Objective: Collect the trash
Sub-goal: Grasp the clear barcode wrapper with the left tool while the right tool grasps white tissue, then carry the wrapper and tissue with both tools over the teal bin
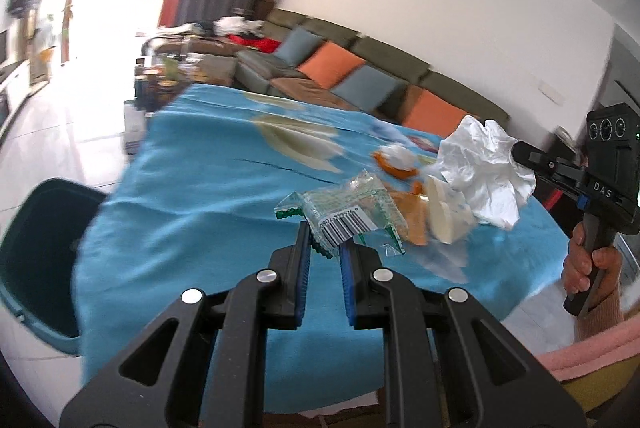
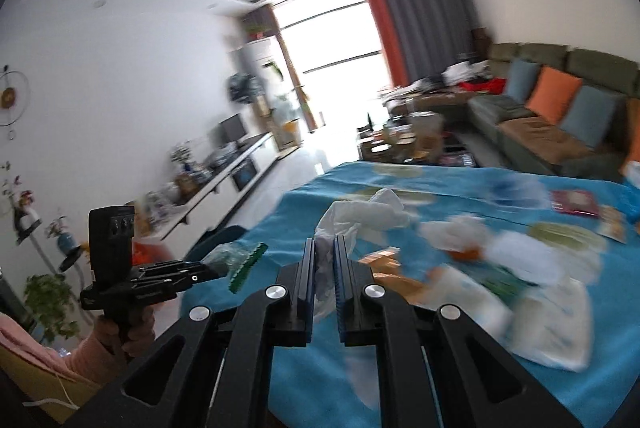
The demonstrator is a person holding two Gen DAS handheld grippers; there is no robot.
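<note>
Left gripper (image 1: pixel 325 242): jaws nearly closed, pinching the edge of a clear wrapper (image 1: pixel 347 212) with green serrated ends and a barcode; wrapper is lifted above the cloth (image 1: pixel 192 188).
Right gripper (image 2: pixel 325 248): jaws close together, clamped on a crumpled white tissue (image 2: pixel 360 218), which it holds up off the cloth; in the left view the same tissue (image 1: pixel 486 172) hangs from the gripper's tip.
Right hand (image 1: pixel 586 264): wrapped round the gripper handle.
Cloth: blue, covers the table.
Other trash: orange peel (image 1: pixel 396 164) with a white wad on it, orange packet (image 1: pixel 412 216), pale round piece (image 1: pixel 440 218), all near each other beyond the wrapper.
Bin (image 1: pixel 40 248): dark teal, on the floor just beside the table's left edge, open top.
Sofa (image 1: pixel 360 68): behind the table, with orange and blue cushions.
</note>
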